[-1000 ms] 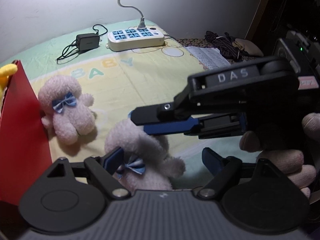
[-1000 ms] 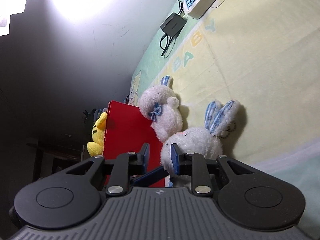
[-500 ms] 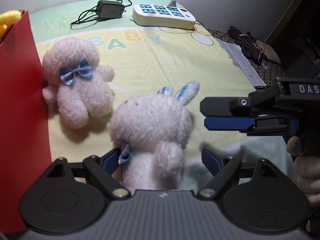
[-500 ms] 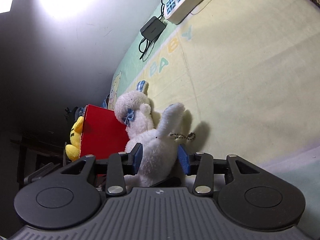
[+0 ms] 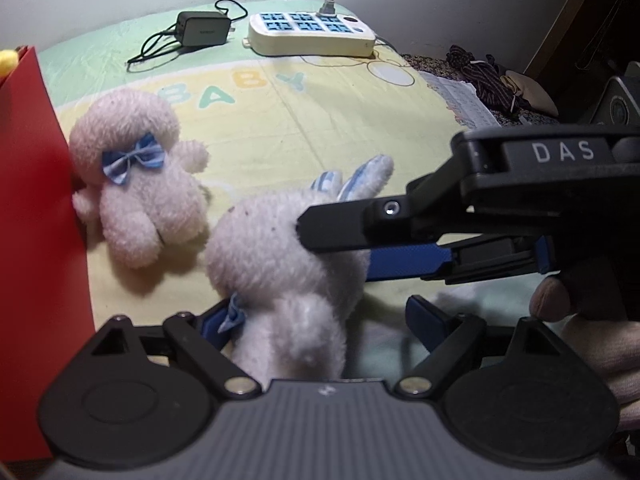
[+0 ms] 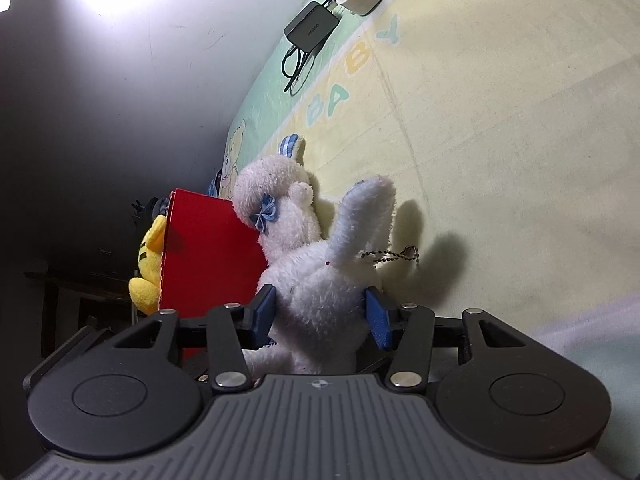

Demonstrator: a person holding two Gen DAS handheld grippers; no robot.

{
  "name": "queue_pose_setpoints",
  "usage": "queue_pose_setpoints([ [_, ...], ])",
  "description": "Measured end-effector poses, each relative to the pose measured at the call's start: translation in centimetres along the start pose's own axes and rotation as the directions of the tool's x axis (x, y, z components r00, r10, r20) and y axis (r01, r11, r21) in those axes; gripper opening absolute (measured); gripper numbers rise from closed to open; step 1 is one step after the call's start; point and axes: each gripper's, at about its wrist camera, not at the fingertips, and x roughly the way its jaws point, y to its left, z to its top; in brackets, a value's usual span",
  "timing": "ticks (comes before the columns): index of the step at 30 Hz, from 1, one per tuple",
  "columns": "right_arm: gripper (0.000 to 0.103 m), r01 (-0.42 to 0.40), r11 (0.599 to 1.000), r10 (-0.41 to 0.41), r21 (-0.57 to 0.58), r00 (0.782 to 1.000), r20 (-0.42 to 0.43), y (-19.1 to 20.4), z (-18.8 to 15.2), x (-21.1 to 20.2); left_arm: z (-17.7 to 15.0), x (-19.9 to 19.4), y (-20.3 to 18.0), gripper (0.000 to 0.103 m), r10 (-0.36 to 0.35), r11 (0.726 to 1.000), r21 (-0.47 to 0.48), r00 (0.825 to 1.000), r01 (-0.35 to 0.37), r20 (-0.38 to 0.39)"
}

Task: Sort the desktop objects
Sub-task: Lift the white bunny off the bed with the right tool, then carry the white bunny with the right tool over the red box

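A white plush rabbit with blue-striped ears stands upright on the baby mat. My left gripper is open wide around its lower body; only the left pad touches it. My right gripper comes in from the right, part open, and straddles the rabbit. Its pads lie against the fur on both sides with no squeeze showing. One of its black fingers crosses in front of the rabbit's head. A second white plush with a blue bow leans on the red box.
A yellow plush sits behind the red box. A power strip and a black charger with its cable lie at the mat's far edge. A dark cloth bundle lies far right. A hand holds the right gripper.
The rabbit lay on the mat a second ago and now stands upright. My right gripper drew back to the right, widened, and has come in again around the rabbit.
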Motion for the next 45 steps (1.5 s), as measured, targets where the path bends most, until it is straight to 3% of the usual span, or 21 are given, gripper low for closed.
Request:
queue_pose_setpoints([
  [8,0.051,-0.008,1.0,0.008,-0.005,0.995,0.099,0.0,-1.5,-3.7,-0.4,-1.8,-2.8,0.088,-0.044,0.996,0.077,0.998,0.041,0.035],
  [13,0.051,-0.026,0.998,0.036,-0.054,0.979,0.199,1.2,-2.4,-6.3,0.1,-3.8,-4.0,0.088,-0.087,0.992,0.095,0.992,0.078,0.095],
  [19,0.051,-0.063,0.986,0.106,-0.153,0.949,0.295,3.9,-3.2,-8.4,0.3,-7.5,-5.0,0.088,-0.117,0.987,0.133,0.973,0.092,0.197],
  [24,0.051,-0.101,0.968,0.175,-0.231,0.929,0.327,7.2,-4.0,-8.3,0.3,-11.0,-4.0,0.088,-0.111,0.987,0.143,0.952,0.072,0.287],
  [30,0.052,-0.152,0.935,0.255,-0.321,0.916,0.308,12.4,-4.7,-5.1,-0.3,-16.0,-0.1,0.088,-0.073,0.992,0.121,0.922,0.029,0.38],
  [34,0.052,-0.177,0.909,0.29,-0.376,0.918,0.269,16.0,-5.3,-1.8,-1.1,-19.0,3.7,0.088,-0.039,0.997,0.072,0.904,0.009,0.426],
  [38,0.052,-0.192,0.886,0.308,-0.422,0.924,0.227,19.2,-6.0,1.6,-2.1,-21.2,7.1,0.088,0.032,0.997,0.05,0.888,-0.062,0.459],
  [45,0.052,-0.207,0.875,0.302,-0.437,0.94,0.16,22.7,-6.8,8.1,-3.4,-22.5,13.1,0.088,0.104,0.994,-0.016,0.884,-0.109,0.457],
])
